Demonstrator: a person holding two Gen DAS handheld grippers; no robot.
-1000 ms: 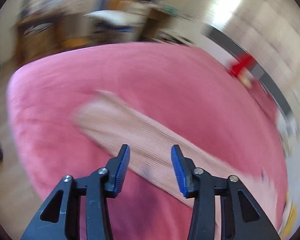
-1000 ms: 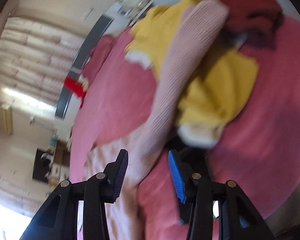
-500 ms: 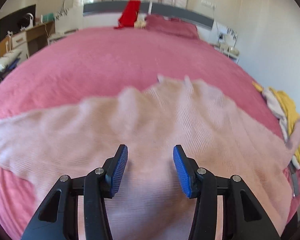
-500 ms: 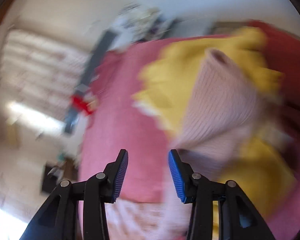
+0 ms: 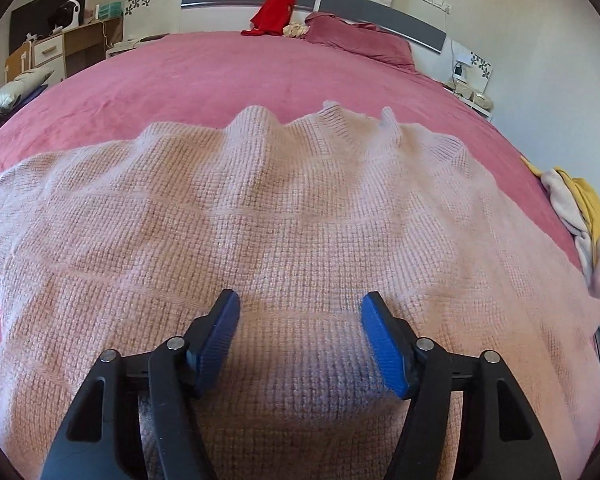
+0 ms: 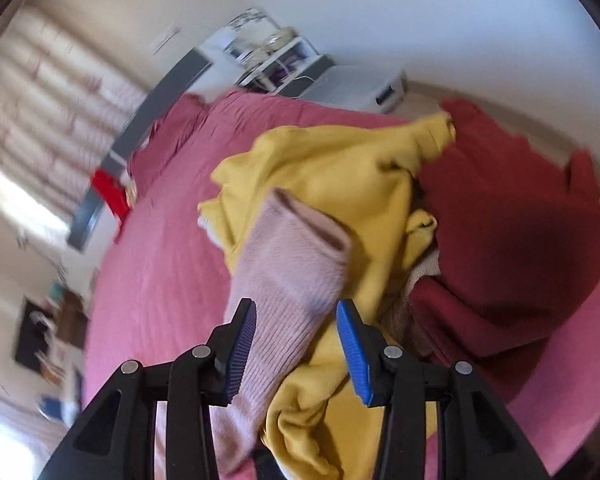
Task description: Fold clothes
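A pale pink knit sweater [image 5: 284, 220] lies spread across the pink bed [image 5: 204, 72], its neck at the far side. My left gripper [image 5: 300, 326] is open just above the sweater's near hem. The sweater's right sleeve [image 6: 288, 264] lies over a yellow garment [image 6: 340, 176] beside a dark red garment [image 6: 512, 220]. My right gripper [image 6: 296, 340] is open, with the sleeve running between its fingers and its cuff beyond the tips.
The pile of yellow and pale clothes [image 5: 584, 216] lies at the bed's right edge. A red cloth [image 5: 274, 8] hangs on the grey headboard [image 5: 380, 10], by a maroon pillow [image 5: 356, 38]. A desk [image 5: 60, 48] stands far left and a nightstand [image 6: 268, 60] far right.
The left gripper swung from the left sleeve to over the sweater's body and dropped close to the hem. The right gripper moved along the right sleeve towards its cuff.
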